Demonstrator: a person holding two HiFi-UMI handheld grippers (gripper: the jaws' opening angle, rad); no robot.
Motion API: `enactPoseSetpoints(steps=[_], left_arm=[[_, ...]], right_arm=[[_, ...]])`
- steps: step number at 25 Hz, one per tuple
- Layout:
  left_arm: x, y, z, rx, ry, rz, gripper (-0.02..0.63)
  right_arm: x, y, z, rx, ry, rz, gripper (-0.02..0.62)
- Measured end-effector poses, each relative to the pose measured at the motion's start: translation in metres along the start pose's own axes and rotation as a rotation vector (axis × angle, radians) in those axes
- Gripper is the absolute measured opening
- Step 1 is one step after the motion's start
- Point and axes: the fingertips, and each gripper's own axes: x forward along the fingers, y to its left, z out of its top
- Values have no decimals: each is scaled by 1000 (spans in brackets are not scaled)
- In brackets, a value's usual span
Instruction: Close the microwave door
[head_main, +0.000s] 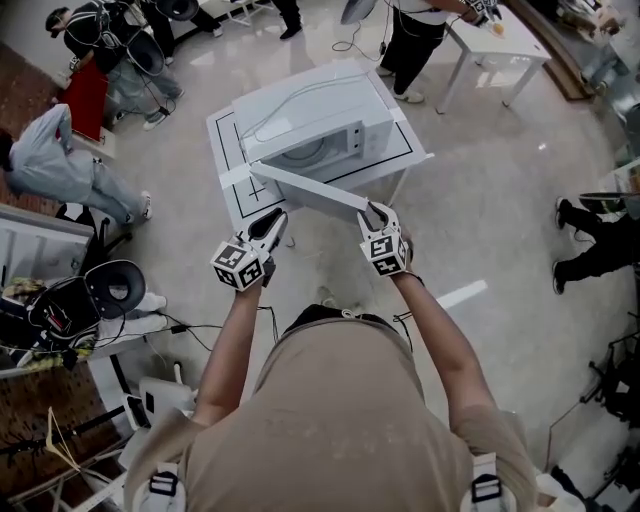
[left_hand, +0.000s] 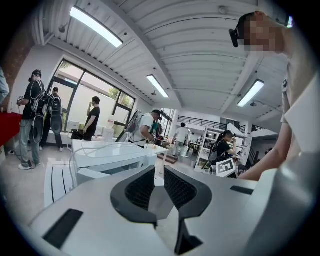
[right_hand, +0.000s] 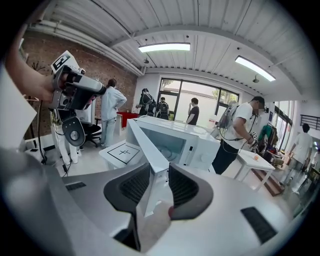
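Pinching the door at its free edge, right gripper faces the microwave; hinge lies left. Left gripper nearly closed, empty, beside it.

Head view looks steeply down on the microwave from in front. Both gripper views sit close before it, near level. All three share it.

Bright and even, ceiling strip lights and tall windows flooding the room, shadows faint. Both gripper views bow hard toward dark corners; the nearest foreground goes soft.
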Motion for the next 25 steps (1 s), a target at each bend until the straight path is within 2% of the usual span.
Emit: enactPoseSetpoints(steps=[4,12,19,25], left_arm=[[7,8,2,15,2,-21,44],[15,27,2,5,8,-15,44],[51,15,-6,-2,32,18,44],[75,10,4,-25,13,77,44]], right_arm=[[1,-8,4,-12,-2,-17,112],[13,-24,9,-63,-7,-20,112],[23,-40,9,-135,-53,78,114],[29,-54,19,-180,-82,144,118]])
